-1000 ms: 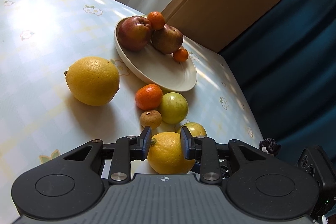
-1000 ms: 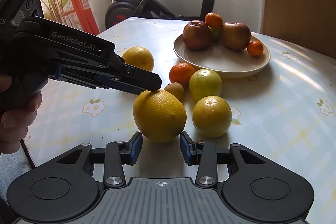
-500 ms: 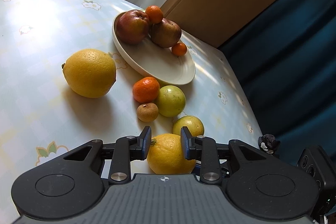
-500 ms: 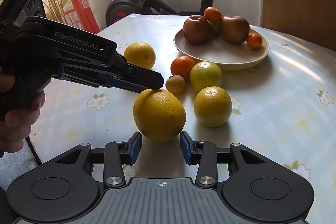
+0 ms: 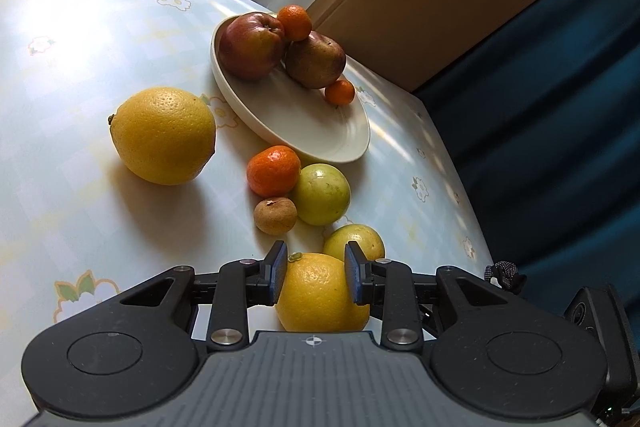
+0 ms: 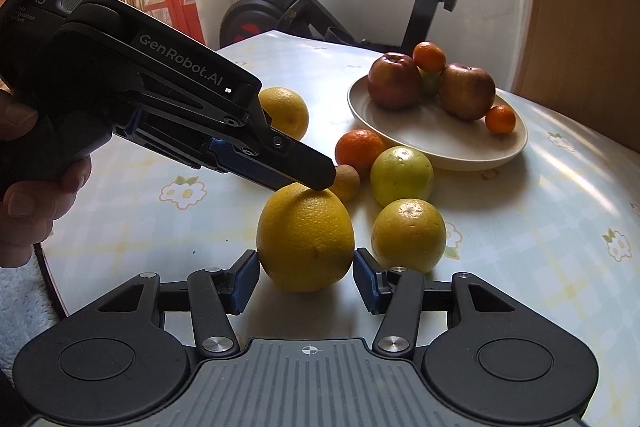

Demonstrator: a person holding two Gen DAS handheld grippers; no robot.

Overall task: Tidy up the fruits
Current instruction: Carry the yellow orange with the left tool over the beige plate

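Observation:
A yellow orange (image 5: 322, 301) (image 6: 306, 235) stands on the flowered tablecloth. The fingertips of my left gripper (image 5: 316, 275) (image 6: 316, 183) rest on its top, only a narrow gap apart, too narrow to clasp it. My right gripper (image 6: 306, 275) faces the orange from the near side. Its jaws are opening, the pads flanking the fruit's sides without pressing. Further back, a cream plate (image 5: 320, 135) (image 6: 440, 143) holds two apples (image 6: 394, 81) and two small tangerines (image 6: 500, 119).
Loose on the cloth are a second big yellow orange (image 5: 164, 135), a tangerine (image 5: 273, 170), a small brown fruit (image 5: 275, 215) and two yellow-green fruits (image 5: 324, 193). A person's hand (image 6: 28, 195) holds the left gripper. An exercise bike (image 6: 280, 15) stands beyond the table.
The right gripper's jaws have spread from narrower than the orange to about its width. The left gripper stays on top of the orange.

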